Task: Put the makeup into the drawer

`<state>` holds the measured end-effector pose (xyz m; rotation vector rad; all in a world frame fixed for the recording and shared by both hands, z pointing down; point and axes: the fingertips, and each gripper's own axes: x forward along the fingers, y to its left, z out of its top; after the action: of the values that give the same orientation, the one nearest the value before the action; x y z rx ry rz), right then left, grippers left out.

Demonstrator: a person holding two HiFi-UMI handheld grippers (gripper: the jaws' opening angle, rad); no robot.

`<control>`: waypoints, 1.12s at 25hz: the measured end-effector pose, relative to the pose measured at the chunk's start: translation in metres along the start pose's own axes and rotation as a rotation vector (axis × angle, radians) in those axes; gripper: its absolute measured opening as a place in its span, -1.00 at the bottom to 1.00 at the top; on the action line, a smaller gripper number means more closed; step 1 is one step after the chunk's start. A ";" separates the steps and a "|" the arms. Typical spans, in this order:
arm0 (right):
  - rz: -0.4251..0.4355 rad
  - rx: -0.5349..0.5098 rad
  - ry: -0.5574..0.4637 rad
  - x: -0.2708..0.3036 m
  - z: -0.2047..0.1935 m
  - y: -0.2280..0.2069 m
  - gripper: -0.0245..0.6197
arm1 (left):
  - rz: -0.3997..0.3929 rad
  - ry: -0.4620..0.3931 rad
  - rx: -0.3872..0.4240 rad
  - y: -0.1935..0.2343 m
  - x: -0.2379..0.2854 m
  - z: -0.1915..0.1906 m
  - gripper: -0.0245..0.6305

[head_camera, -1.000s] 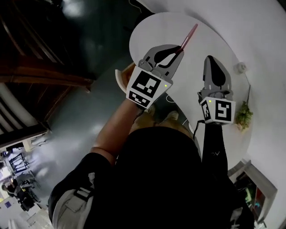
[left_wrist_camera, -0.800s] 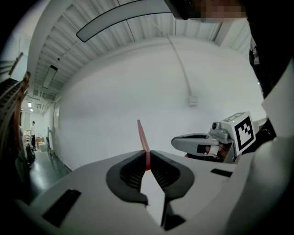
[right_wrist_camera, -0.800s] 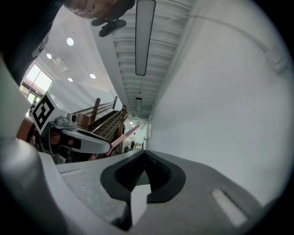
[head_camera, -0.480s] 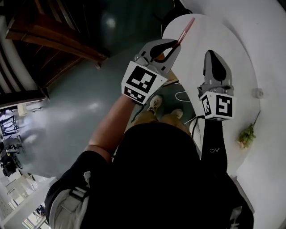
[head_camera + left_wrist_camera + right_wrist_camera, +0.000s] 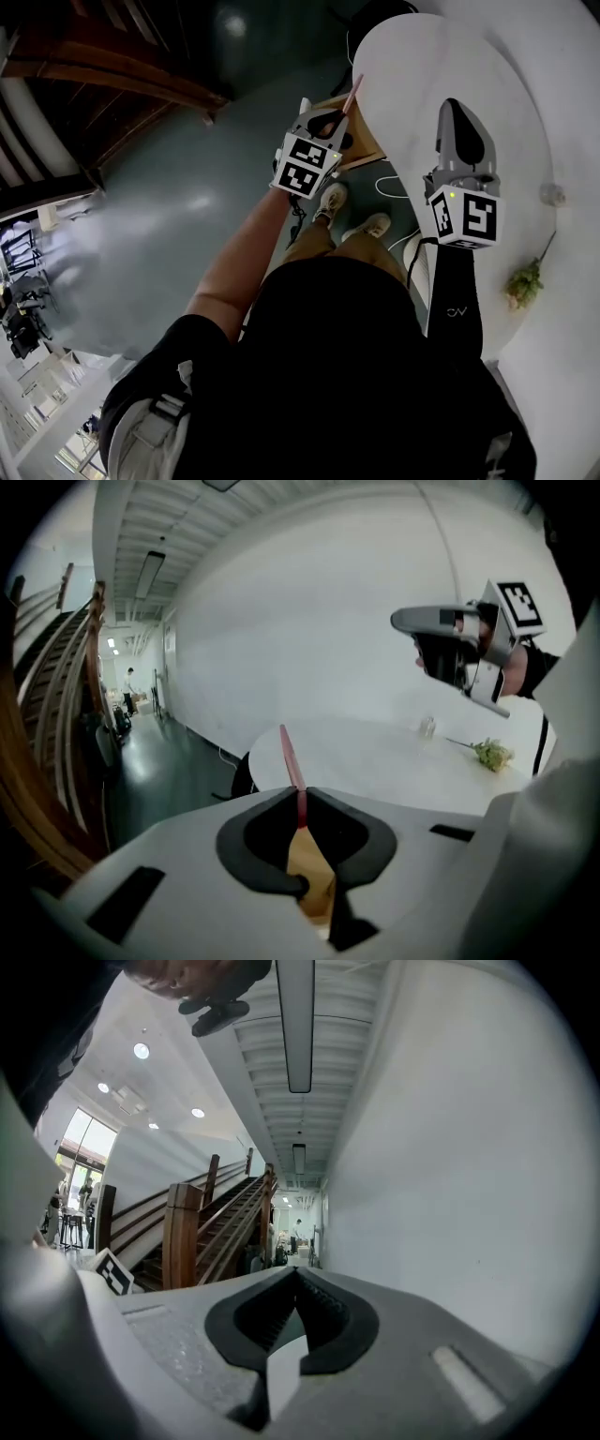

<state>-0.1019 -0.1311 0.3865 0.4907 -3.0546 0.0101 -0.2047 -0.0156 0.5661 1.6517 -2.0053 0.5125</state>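
A thin pink makeup pencil (image 5: 353,93) sticks out forward from my left gripper (image 5: 344,113), which is shut on its lower end. In the left gripper view the pencil (image 5: 287,755) rises from between the closed pads of that gripper (image 5: 301,792). Below and behind the jaws lies the open wooden drawer (image 5: 367,147), whose brown inside (image 5: 310,877) shows through the gap under them. My right gripper (image 5: 455,106) hovers over the white table (image 5: 412,66), shut and with nothing between its jaws (image 5: 296,1274); it also shows at the upper right in the left gripper view (image 5: 441,621).
On the round white table (image 5: 375,761) stand a small glass (image 5: 553,194) and a green sprig (image 5: 525,277). A white cable (image 5: 386,200) lies on the dark floor by my feet. A wooden staircase (image 5: 202,1227) runs along the left.
My left gripper has come down from over the table top with the pencil and now sits low beside the table's edge, over the wooden drawer. The right gripper shifted slightly.
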 end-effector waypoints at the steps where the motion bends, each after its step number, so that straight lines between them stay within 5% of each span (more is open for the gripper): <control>1: 0.001 0.000 0.005 0.000 -0.002 0.001 -0.91 | 0.000 0.044 -0.010 0.001 0.005 -0.018 -0.83; 7: -0.003 0.026 0.017 -0.001 -0.014 0.003 -0.91 | -0.025 0.285 -0.099 -0.002 0.030 -0.109 -0.83; 11: 0.009 0.009 0.026 0.002 -0.019 0.004 -0.91 | -0.054 0.382 -0.087 -0.011 0.040 -0.146 -0.83; 18: 0.011 0.004 0.032 0.002 -0.022 0.005 -0.91 | -0.080 0.371 -0.058 -0.017 0.047 -0.143 -0.80; 21: 0.005 0.014 0.028 0.002 -0.020 0.005 -0.91 | -0.099 0.374 -0.050 -0.018 0.047 -0.142 -0.37; 28: -0.010 0.029 0.028 0.001 -0.021 0.003 -0.91 | -0.097 0.428 -0.060 -0.019 0.038 -0.162 -0.37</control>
<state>-0.1032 -0.1281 0.4071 0.5024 -3.0283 0.0604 -0.1703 0.0426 0.7193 1.4483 -1.6058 0.6961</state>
